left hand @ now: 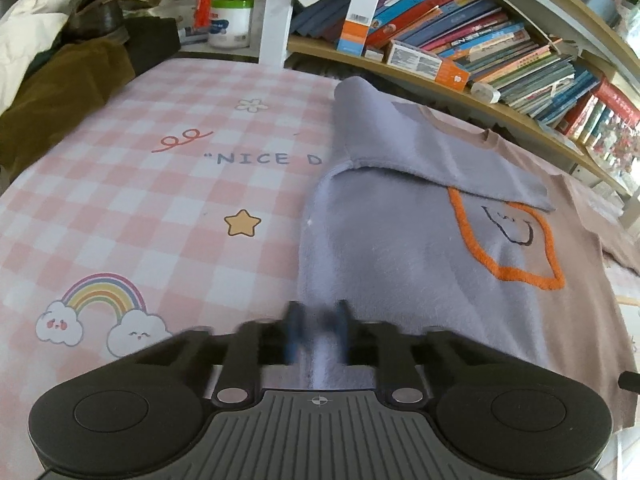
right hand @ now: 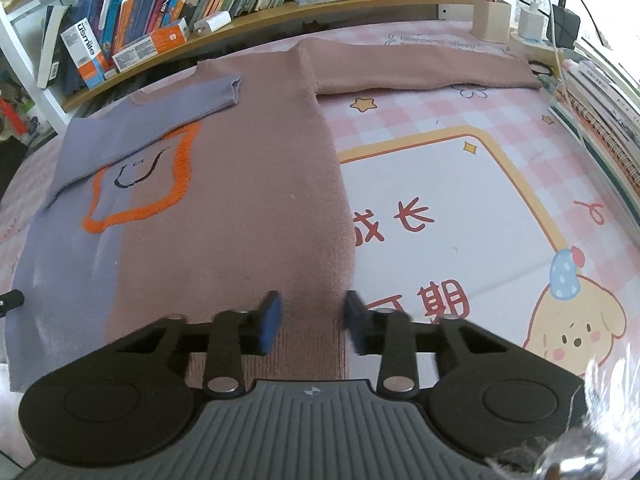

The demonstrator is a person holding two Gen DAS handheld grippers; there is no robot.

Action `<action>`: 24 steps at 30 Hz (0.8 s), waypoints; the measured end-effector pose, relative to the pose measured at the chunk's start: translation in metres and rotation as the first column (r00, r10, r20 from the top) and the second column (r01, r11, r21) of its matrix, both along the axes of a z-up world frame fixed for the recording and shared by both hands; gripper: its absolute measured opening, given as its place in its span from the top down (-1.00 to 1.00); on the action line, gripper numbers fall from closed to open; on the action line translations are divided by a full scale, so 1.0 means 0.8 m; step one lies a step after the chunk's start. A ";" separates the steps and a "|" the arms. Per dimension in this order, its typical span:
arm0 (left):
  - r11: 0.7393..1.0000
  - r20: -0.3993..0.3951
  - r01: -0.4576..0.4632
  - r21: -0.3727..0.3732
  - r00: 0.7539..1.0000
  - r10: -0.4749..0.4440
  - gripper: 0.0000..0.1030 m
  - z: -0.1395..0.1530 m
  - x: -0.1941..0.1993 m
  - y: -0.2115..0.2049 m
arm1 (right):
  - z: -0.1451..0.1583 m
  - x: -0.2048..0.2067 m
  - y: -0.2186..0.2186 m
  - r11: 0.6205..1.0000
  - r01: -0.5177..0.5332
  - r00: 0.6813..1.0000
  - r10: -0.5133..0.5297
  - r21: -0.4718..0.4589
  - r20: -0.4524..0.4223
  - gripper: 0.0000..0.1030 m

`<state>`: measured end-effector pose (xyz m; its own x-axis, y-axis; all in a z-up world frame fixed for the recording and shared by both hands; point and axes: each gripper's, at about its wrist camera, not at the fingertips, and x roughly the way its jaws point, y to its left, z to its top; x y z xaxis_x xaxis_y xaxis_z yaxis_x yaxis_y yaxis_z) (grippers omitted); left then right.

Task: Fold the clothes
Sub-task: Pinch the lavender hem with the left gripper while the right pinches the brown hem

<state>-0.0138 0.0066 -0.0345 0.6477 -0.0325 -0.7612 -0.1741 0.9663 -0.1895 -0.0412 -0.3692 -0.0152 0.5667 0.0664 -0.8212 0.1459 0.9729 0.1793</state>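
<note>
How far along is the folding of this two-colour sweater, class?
Done: the purple sleeve lies folded across the chest of the sweater. In hand: the left gripper is shut on the purple hem; the right gripper straddles the brown hem, jaws apart. Left: the brown sleeve lies stretched out, and the body is unfolded.

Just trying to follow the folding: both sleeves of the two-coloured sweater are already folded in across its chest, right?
Not quite. Only the purple sleeve is folded in across the sweater, over its orange outline. The brown sleeve lies stretched straight out on the pink checked sheet, as the right wrist view shows.
</note>
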 end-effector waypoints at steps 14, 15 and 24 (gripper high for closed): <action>0.997 0.042 -0.079 -0.013 0.996 0.080 0.93 0.011 -0.007 0.039 | -0.002 0.012 0.031 0.994 -0.103 0.995 0.103 0.027 0.006 0.74; 0.996 0.042 -0.084 -0.012 0.996 0.084 0.93 0.011 -0.008 0.041 | -0.002 0.012 0.034 0.994 -0.110 0.994 0.110 0.027 0.007 0.74; 0.995 0.025 -0.101 -0.003 0.995 0.101 0.85 0.010 -0.010 0.059 | -0.003 0.014 0.059 0.987 -0.158 0.987 0.158 0.012 0.015 0.74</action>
